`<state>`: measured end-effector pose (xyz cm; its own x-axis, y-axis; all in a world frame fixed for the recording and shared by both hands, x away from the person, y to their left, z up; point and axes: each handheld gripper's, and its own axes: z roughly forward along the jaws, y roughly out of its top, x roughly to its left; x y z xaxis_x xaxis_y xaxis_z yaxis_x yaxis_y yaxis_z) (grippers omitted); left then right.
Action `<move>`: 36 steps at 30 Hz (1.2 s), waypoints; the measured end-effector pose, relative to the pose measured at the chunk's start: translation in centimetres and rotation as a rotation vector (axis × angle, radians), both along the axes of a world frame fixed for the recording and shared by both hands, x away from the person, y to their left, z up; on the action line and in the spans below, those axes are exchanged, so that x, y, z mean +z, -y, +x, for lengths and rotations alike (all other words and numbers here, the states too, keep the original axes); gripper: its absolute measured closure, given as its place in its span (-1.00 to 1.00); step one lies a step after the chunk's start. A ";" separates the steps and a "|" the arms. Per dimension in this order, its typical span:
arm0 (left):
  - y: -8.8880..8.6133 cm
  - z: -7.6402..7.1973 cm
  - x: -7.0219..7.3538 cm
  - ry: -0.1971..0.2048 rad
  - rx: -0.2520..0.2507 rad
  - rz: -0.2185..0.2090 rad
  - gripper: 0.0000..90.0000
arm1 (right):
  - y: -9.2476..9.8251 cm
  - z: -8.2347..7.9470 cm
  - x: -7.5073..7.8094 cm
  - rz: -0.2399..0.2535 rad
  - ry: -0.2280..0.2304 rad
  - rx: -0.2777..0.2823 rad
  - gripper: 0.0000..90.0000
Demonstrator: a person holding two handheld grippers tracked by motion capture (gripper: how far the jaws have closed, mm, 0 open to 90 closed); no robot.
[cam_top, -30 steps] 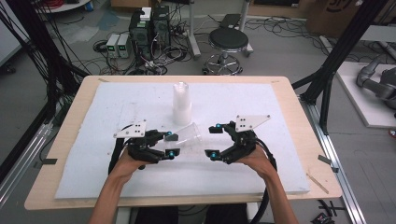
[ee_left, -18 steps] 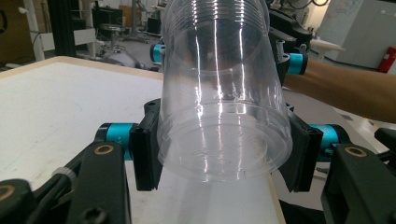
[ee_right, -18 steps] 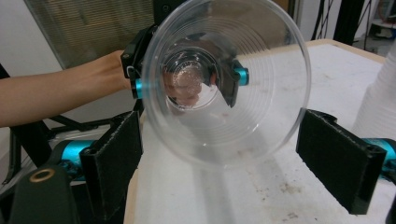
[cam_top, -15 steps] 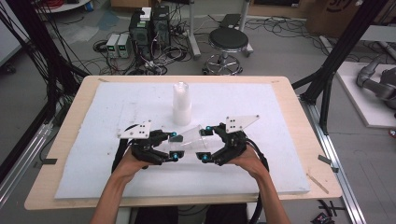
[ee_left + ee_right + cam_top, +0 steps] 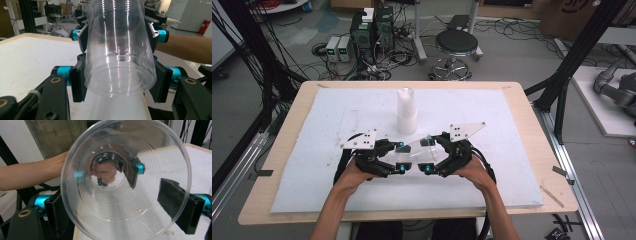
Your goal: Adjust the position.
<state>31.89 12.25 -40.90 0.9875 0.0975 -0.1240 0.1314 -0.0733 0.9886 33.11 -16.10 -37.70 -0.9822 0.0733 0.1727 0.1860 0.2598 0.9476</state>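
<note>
You've got a clear plastic cup (image 5: 419, 148) lying sideways between both grippers, held just above the white mat (image 5: 337, 120) near the front middle of the counter (image 5: 532, 125). Your left gripper (image 5: 398, 159) is clamped on the base end: in the left gripper view the cup's closed bottom (image 5: 120, 80) faces the camera w/ both jaws pressed on its sides. Your right gripper (image 5: 430, 156) has the rim end; in the right gripper view the open mouth (image 5: 126, 180) faces the camera, one jaw on each side, seemingly touching the wall, so it looks gripped too, tho contact there is less plain.

Handling, as a guess: thin see-through plastic, v. light, smooth and slippery, walls that flex and crumple if you squeeze hard. The ribbed band near the rim is the stiffer part, and the base ring also; the mid-wall is the weakest spot. Go easy on pressure, esp. w/ two grippers pulling on one cup.

Room: a tall white stack of cups (image 5: 406, 111) stands upright just behind your grippers, so watch it if you push fwd. Mat is open to left and right, and the front edge of the counter is close to your wrists
</note>
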 end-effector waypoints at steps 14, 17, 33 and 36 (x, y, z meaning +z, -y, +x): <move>0.4 -0.1 0.1 0.010 -0.018 0.016 -0.07 | 0.2 0.1 0.0 0.019 -0.023 0.024 -0.50; 0.6 -0.1 0.0 0.016 -0.025 0.024 -0.07 | 0.1 0.1 0.0 0.021 -0.016 0.036 -0.37; 0.6 -0.2 0.4 -0.013 0.000 0.030 -0.96 | 0.2 0.1 0.0 0.016 -0.013 0.036 -0.28; 0.5 -0.3 0.5 0.006 0.024 0.059 -0.96 | 0.3 0.1 0.1 0.008 -0.009 0.027 -0.28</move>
<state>31.57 11.78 -40.43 0.9855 0.1284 -0.1111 0.1275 -0.1281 0.9835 33.22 -16.39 -37.62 -0.9822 0.0452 0.1825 0.1879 0.2575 0.9478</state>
